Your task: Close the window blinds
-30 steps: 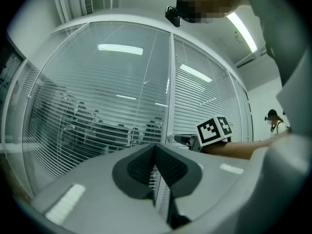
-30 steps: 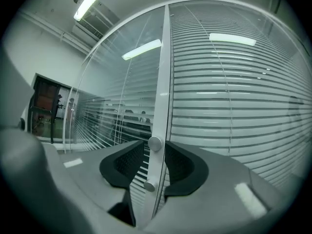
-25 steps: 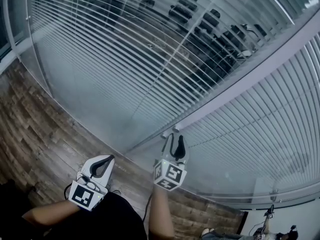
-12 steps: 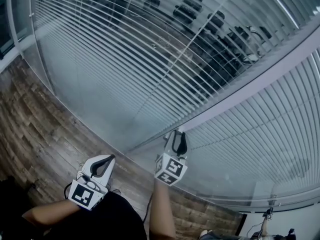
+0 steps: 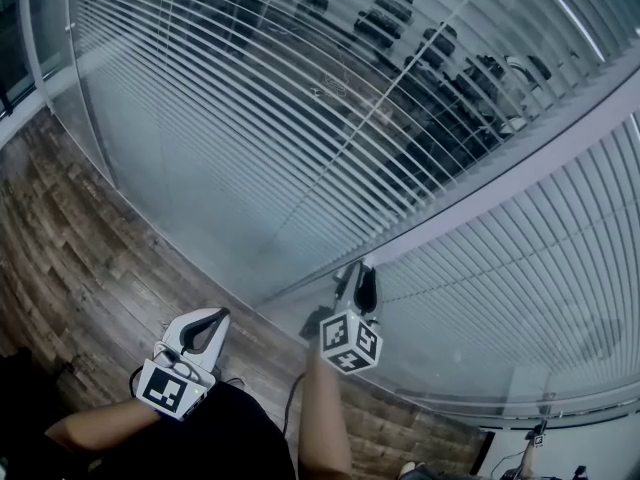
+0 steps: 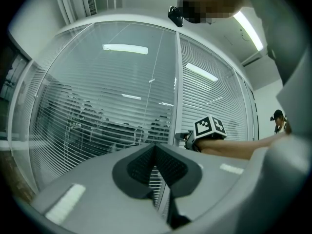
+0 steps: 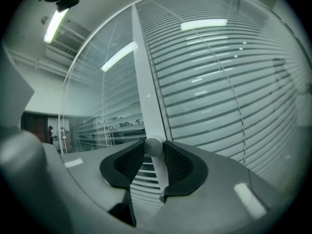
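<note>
While the left gripper point(image 5: 215, 318) hangs level over the brown wood-plank floor point(image 5: 70, 258) with its jaws pressed together on nothing, the right gripper point(image 5: 357, 273) is up against the grey metal frame post point(image 5: 520, 148) of the glass wall. In the right gripper view its jaws have just been closing and now pinch a small round silver knob point(image 7: 153, 146) on that post, one dark pad touching each side. The white horizontal slat blinds point(image 5: 250, 118) sit behind the glass. In the pane left of the post the slats stand open enough to show dark chairs point(image 5: 415, 43) beyond. In the pane right of it they lie flatter and block the view.
</note>
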### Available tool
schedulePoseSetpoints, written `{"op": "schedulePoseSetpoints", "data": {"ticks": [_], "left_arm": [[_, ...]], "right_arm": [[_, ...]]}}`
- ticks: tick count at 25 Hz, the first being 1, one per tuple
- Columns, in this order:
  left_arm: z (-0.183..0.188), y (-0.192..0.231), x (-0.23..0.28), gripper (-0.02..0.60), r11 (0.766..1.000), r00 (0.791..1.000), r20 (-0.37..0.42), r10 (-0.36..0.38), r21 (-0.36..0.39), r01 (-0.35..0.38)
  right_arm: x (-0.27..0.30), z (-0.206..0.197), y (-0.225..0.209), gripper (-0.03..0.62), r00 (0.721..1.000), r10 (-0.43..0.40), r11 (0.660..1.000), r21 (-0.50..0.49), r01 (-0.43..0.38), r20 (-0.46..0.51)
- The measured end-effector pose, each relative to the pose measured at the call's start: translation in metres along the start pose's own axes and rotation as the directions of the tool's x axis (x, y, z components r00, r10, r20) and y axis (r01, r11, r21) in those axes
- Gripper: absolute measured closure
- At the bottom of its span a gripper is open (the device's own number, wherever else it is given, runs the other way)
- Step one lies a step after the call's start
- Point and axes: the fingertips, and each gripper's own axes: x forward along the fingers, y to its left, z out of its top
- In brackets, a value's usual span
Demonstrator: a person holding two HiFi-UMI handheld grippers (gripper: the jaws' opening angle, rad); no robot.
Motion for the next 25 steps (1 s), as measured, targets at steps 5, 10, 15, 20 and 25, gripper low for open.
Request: {"op": "schedulePoseSetpoints", "data": {"ticks": [5,10,15,20,25], "left_arm": [[-0.002,0.001,-0.002,0.580,1.000,1.000,0.008,0.003,-0.010,-0.003],[0.001,-0.004,-0.002,0.580,1.000,1.000,0.017,-0.014,-0.014,0.014],[-0.001,-0.005,-0.004,0.581,1.000,1.000,0.013,-0.014,-0.022,0.014],[-0.001,-0.005,-0.007,0.581,1.000,1.000,0.012,-0.011,-0.019,0.011],[-0.001,-0.004,-0.009,0.581,1.000,1.000,0.013,-0.006,-0.017,0.006]], "right_arm": [[0.000,0.000,-0.003,0.461,0.998,0.053,0.952,0.299,-0.062,0.038],[0.001,0.000,-0.001,0.456,0.997,0.082,0.962,0.260,-0.082,0.009],[-0.005,0.000,0.012,0.427,0.997,0.042,0.957,-0.285,-0.057,-0.060],[-0.002,-0.004,0.012,0.449,0.994,-0.047,0.799,-0.600,-0.020,-0.095],[0.004,-0.002,0.010,0.456,0.993,-0.092,0.741,-0.671,0.020,-0.071]]}}
